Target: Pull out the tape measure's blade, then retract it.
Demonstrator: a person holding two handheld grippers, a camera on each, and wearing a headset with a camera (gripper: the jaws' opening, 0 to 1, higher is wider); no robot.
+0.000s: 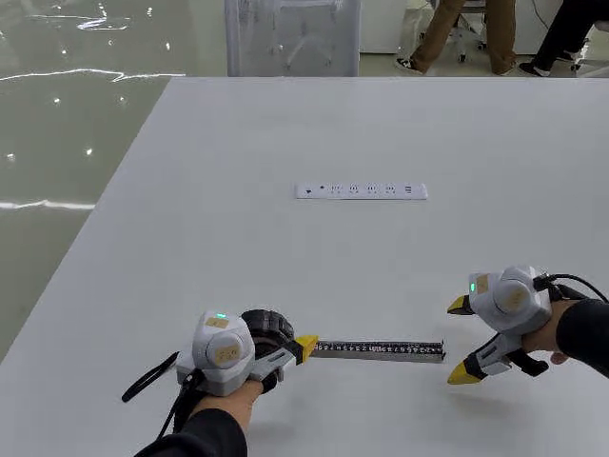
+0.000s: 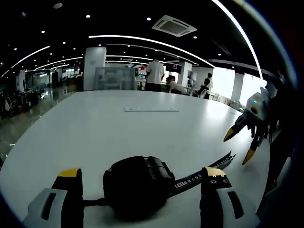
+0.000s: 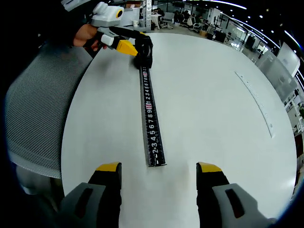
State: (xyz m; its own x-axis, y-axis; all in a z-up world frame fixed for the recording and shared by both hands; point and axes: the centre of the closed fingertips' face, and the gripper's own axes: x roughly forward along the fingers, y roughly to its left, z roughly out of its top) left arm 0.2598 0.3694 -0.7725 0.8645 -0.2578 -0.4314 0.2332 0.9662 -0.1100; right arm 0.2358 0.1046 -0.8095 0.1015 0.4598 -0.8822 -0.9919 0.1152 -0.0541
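The black tape measure case (image 1: 269, 327) lies on the white table (image 1: 285, 257) at the near left. My left gripper (image 1: 285, 333) stands open, its jaws either side of the case (image 2: 137, 185) with a gap on both sides. The blade (image 1: 379, 349) runs out to the right, flat on the table. Its end (image 3: 156, 161) lies just ahead of my right gripper (image 3: 158, 167), which is open and holds nothing. In the head view the right gripper (image 1: 461, 340) sits just right of the blade's tip.
A white power strip (image 1: 362, 191) lies mid-table beyond the blade. The case's black strap (image 1: 147, 378) trails at the near left. The table's left edge (image 1: 105, 190) drops to a glossy floor. A white chair (image 1: 292, 38) and people's legs (image 1: 457, 38) are beyond the far edge.
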